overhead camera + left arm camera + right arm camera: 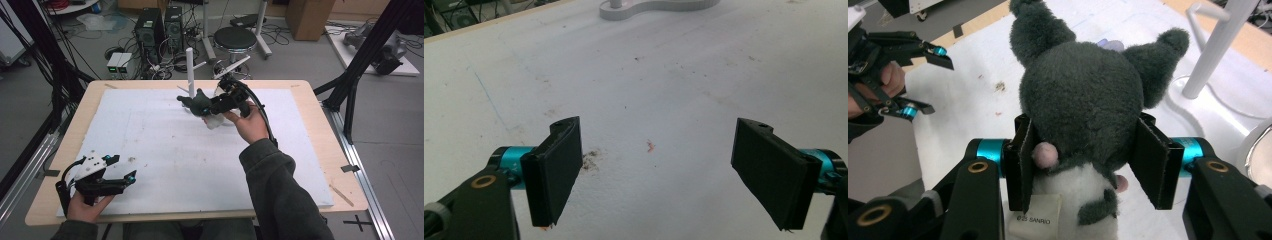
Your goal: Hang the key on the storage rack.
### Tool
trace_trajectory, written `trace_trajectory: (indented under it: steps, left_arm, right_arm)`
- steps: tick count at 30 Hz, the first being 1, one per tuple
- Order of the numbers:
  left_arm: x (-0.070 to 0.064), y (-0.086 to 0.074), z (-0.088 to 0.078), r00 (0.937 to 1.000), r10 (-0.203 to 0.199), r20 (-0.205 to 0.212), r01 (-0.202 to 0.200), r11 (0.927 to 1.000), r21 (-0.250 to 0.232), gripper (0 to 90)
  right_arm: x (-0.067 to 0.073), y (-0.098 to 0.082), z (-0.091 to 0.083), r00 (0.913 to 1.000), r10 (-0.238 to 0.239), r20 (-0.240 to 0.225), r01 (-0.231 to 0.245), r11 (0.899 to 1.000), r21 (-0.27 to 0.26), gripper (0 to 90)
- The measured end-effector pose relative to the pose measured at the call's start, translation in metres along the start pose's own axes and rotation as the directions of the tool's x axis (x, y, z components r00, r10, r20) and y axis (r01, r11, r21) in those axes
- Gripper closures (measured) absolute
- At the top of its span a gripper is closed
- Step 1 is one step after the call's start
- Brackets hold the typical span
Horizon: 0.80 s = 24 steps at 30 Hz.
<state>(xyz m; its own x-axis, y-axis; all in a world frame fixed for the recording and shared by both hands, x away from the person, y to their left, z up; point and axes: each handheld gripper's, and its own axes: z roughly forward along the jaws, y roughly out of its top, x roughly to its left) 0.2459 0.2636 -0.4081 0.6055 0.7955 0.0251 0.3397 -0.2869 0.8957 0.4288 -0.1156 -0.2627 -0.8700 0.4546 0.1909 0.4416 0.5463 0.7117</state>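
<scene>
My right fingers [1020, 165] pinch the plush [1083, 100] at its sides, holding it near the worktop's [300, 165] far edge, just beside the white stand [190, 65]. I judge I'm mid-carry; next I need a place to set it. My left gripper [120, 167], fingers spread and holding nothing, waits at the near left corner. No containers are in sight.
</scene>
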Motion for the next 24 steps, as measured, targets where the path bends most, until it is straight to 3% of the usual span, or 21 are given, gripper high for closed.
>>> trace_trajectory:
  steps: [13, 24]
  left_arm:
    - [0.001, 0.0, -0.001, 1.0, -0.006, -0.004, 0.006, 1.0, -0.004, 21.1]
    - [0.002, 0.0, -0.002, 1.0, -0.007, -0.003, 0.007, 0.9999, -0.009, 21.1]
  right_arm:
    - [-0.009, 0.022, -0.003, 0.9997, -0.01, 0.023, 0.01, 1.0, -0.006, 48.5]
    - [-0.019, 0.035, -0.001, 0.9986, 0.012, 0.051, -0.011, 1.0, -0.006, 48.5]
